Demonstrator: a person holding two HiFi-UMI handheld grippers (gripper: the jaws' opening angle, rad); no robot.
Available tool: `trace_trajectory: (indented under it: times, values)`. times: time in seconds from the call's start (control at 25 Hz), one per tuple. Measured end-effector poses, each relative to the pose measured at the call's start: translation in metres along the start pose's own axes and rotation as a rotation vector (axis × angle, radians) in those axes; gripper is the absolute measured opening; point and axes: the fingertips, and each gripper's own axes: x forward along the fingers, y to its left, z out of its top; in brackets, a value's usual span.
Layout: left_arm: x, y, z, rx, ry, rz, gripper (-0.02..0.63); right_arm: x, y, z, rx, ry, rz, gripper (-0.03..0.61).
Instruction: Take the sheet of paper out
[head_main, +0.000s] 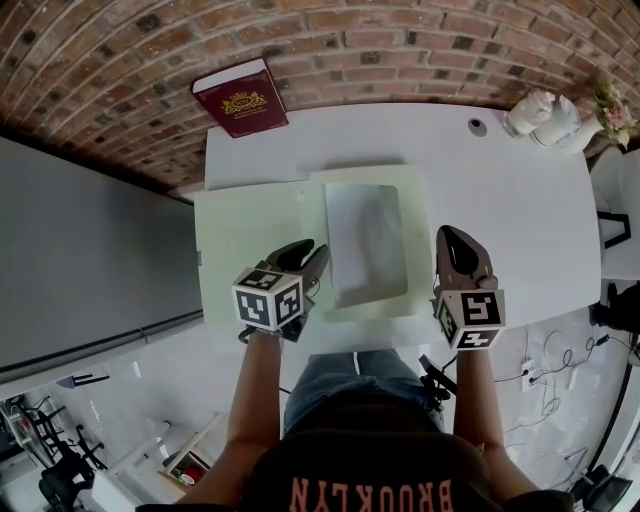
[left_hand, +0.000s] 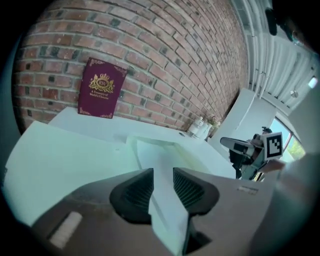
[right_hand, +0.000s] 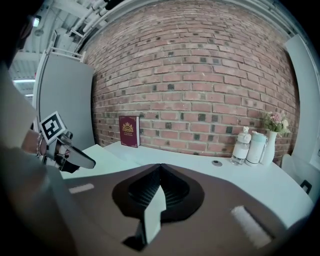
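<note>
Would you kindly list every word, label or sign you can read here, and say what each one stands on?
"BROOKLYN": on the person's shirt, upside down in the head view and cut by the picture's bottom edge.
Dark red book: a gold crest and a title beneath it, too small and blurred to read.
Marker cubes: black-and-white square patterns only, no words.

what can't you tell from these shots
- Sheet of paper: whether it lies inside or on top of the folder. Head view, small and pale on pale.
- Round thing on the table: too small to name in any view.
- Folder's near edge: left gripper view, behind the left gripper.
- Sheet in the right gripper view: unseen, the right gripper fills the lower frame.
</note>
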Motion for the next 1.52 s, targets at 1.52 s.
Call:
trace_trajectory:
  times: [1.52]
  values:
    - [0.069,0.004,-0.048,-0.462,0.323,-0.197,0.187,0.037,-0.027,-0.013,0.02,0.088,0.028,0.0]
